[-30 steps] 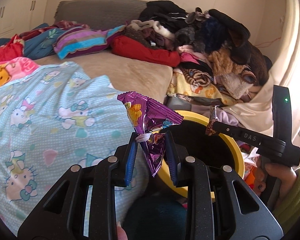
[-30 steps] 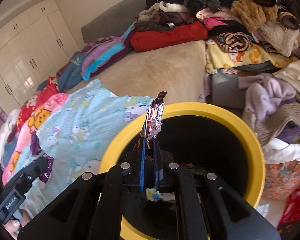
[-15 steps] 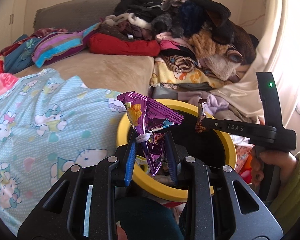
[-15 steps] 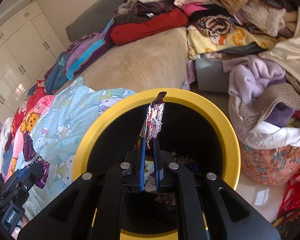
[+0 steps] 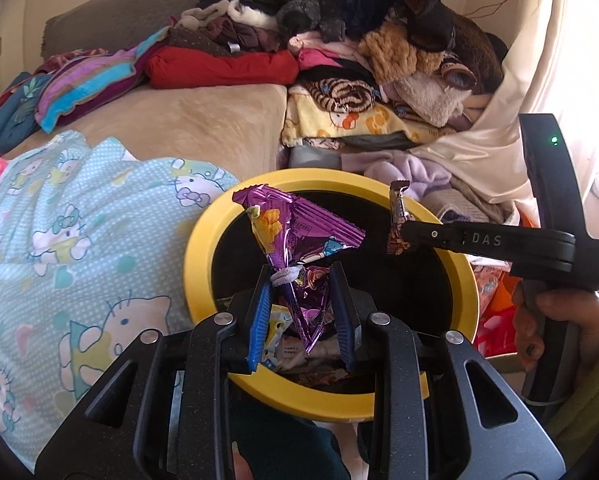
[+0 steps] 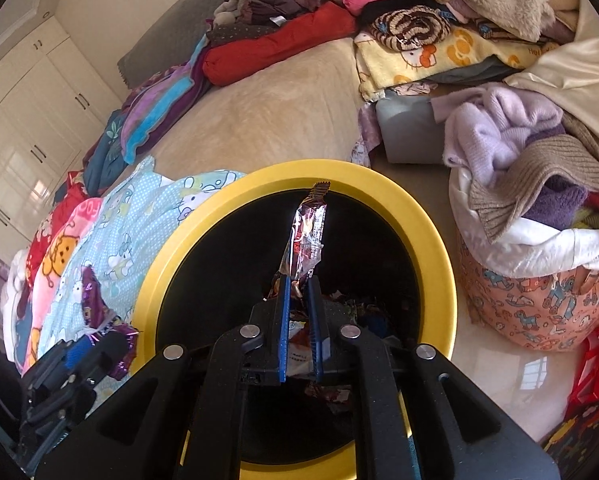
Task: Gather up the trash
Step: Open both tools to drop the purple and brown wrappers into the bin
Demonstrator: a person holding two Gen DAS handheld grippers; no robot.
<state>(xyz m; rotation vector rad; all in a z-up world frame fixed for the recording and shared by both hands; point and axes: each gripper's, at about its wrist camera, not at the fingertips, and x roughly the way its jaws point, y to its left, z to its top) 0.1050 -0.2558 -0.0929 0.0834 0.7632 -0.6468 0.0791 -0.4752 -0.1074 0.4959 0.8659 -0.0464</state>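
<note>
A black bin with a yellow rim (image 5: 203, 248) stands beside the bed, with several wrappers lying inside it (image 6: 339, 308). My left gripper (image 5: 299, 280) is shut on a crumpled purple snack bag (image 5: 299, 232), held over the bin's near left side. My right gripper (image 6: 298, 282) holds a thin brown and silver candy wrapper (image 6: 309, 232) upright over the bin's mouth (image 6: 431, 248). Its jaws are opening, with the wrapper still pinched between the pads. The left wrist view shows the right gripper (image 5: 399, 236) reaching in from the right with a hand on its handle.
A light blue cartoon-cat blanket (image 5: 79, 240) covers the bed left of the bin. A high heap of clothes (image 5: 379, 40) fills the back right. A patterned laundry basket (image 6: 539, 300) and a red bag (image 6: 595, 360) stand on the floor at the right.
Both grippers have come lower and further over the bin, which now looks larger and more central. The purple bag and the candy wrapper are still held.
</note>
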